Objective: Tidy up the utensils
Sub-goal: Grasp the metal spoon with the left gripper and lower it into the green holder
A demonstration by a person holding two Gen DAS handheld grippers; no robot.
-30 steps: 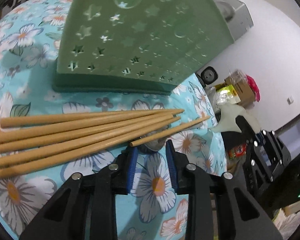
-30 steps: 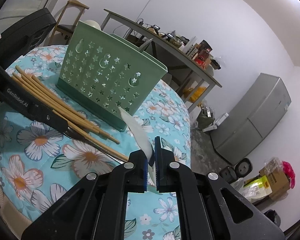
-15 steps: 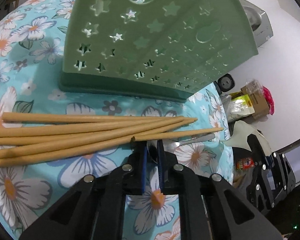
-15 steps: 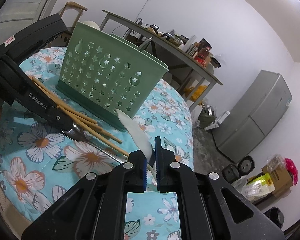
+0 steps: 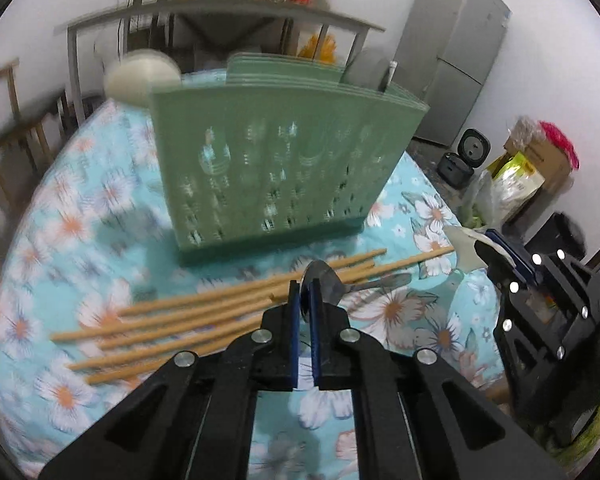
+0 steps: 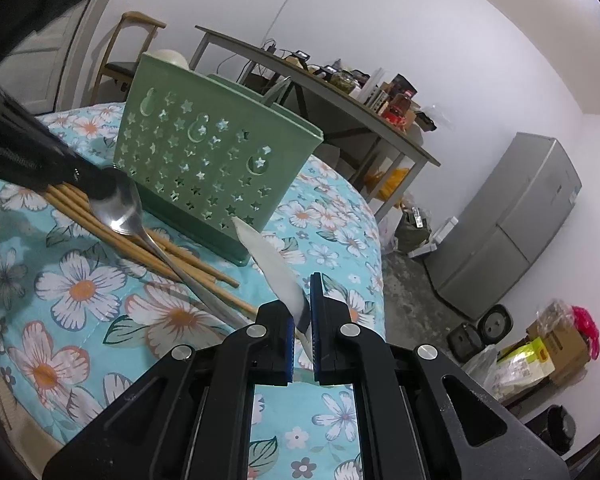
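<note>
My left gripper [image 5: 305, 300] is clamped on the bowl of a metal spoon [image 6: 126, 210], whose handle slants down toward the flowered tablecloth [image 6: 80, 280]; I cannot tell whether its far end touches the cloth. My right gripper [image 6: 302, 322] is pinched shut on a white plastic utensil [image 6: 274, 266], which sticks up and away from me, clear of the table. Under and beside the spoon lie the wooden chopsticks [image 5: 204, 316] in a loose bundle on the cloth, just in front of the green holder [image 6: 204, 160]. The holder stands upright and already has something in it; what exactly, I cannot make out. I judge I'm at the carrying step, with both pieces gripped and not yet in the holder. Next, each one needs raising above the holder's rim and turning more upright before I let go, so it drops inside, not against the wall.
</note>
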